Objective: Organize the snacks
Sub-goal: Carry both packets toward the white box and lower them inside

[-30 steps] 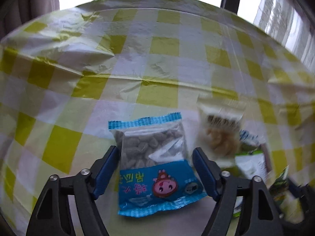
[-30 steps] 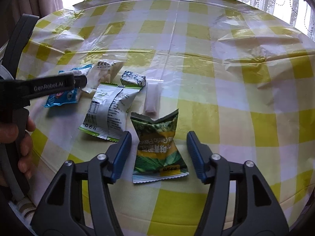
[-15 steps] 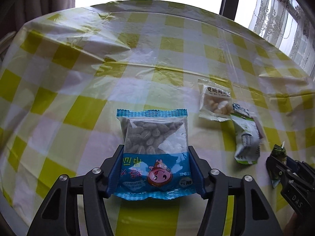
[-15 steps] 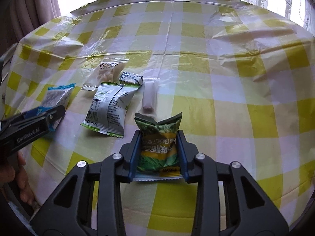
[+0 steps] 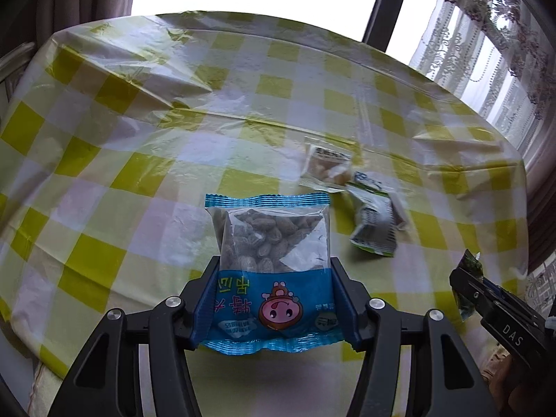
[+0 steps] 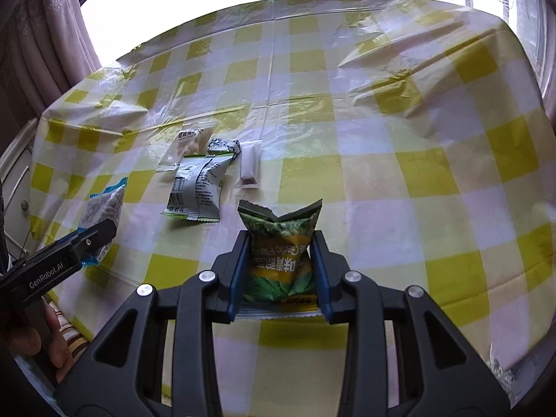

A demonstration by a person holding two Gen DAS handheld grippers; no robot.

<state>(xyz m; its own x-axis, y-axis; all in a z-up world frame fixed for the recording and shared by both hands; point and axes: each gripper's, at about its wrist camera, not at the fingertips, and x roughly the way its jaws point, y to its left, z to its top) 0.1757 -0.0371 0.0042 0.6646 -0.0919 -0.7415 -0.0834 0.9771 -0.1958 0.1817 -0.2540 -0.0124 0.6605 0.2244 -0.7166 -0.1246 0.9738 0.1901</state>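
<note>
My right gripper (image 6: pixel 280 260) clamped on green snack bag (image 6: pixel 279 243); left gripper (image 6: pixel 91 239) pinching blue nut pack (image 6: pixel 104 208); white-green packet (image 6: pixel 198 184) flat on checkered tablecloth (image 6: pixel 382 160).

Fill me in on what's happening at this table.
A person is sorting snacks with two handheld grippers. The left gripper is shut on a blue packet; the right gripper is shut on a green garlic-flavour packet. Both packets look lifted off the checked tablecloth. A white-green packet, a clear packet, a small wrapped sweet and a clear sachet lie on it.

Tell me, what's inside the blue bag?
Through the clear window of the blue bag, small brownish-grey nut-like snacks show. The printed lower half, clamped in the left tool, hides the rest.
</note>
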